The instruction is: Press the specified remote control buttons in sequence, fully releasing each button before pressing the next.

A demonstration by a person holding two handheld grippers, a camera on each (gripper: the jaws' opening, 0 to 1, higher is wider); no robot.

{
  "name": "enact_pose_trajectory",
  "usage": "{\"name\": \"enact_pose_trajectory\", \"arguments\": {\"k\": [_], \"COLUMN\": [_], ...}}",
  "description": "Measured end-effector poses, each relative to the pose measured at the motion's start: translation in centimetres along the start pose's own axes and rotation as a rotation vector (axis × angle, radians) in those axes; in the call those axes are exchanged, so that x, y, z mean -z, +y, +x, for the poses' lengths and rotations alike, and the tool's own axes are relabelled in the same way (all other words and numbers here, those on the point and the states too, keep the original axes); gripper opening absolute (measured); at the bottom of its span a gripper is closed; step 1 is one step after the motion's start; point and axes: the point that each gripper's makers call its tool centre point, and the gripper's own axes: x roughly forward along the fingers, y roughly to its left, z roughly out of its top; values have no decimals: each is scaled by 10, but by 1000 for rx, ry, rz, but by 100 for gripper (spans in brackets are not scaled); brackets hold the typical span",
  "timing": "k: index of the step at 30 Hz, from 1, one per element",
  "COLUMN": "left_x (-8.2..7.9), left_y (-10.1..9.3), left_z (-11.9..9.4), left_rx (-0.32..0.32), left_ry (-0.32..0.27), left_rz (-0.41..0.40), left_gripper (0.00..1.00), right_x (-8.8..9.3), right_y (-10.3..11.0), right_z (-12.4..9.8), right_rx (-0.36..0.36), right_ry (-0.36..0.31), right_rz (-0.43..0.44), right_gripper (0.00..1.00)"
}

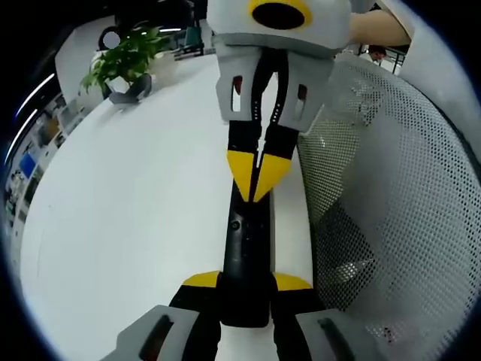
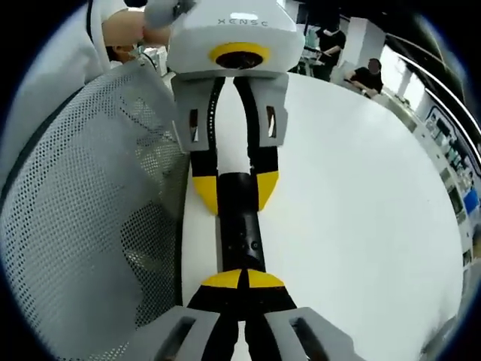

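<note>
A slim black remote control [image 1: 244, 241] lies lengthwise near the edge of the white table [image 1: 135, 210]. My left gripper [image 1: 246, 289] is shut on its near end, one yellow fingertip on each side. My right gripper [image 1: 258, 177] comes down from the top of the left gripper view with its tips shut together, their point touching the remote's upper face. In the right gripper view the right gripper [image 2: 242, 280] has its yellow tips closed on the remote control [image 2: 240, 233] near its small buttons. Beyond it the left gripper [image 2: 234, 189] clamps the far end.
A grey mesh chair back [image 1: 391, 188] stands right beside the table edge, close to the remote, and appears again as the mesh chair back [image 2: 83, 210]. A potted plant [image 1: 124, 64] sits at the table's far side. People [image 2: 368, 75] are in the background.
</note>
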Motion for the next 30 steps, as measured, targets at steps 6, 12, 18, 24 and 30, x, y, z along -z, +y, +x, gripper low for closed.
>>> {"name": "enact_pose_trajectory", "arguments": {"k": [6, 12, 18, 24, 30], "left_x": [0, 0, 0, 0, 0], "left_y": [0, 0, 0, 0, 0], "left_z": [1, 1, 1, 1, 1], "left_rx": [-1, -1, -4, -3, -1], "left_ry": [17, 22, 33, 30, 29], "left_rz": [4, -2, -11, -17, -12], "left_gripper": [24, 24, 24, 24, 24], "right_x": [0, 2, 2, 8, 10], "right_y": [-1, -3, -2, -3, -2], "right_z": [3, 0, -2, -6, -6], "right_rx": [29, 9, -7, -4, 30], "right_ry": [71, 16, -25, 6, 7], "right_rz": [-34, 71, 80, 51, 47], "right_gripper": [0, 0, 0, 0, 0]}}
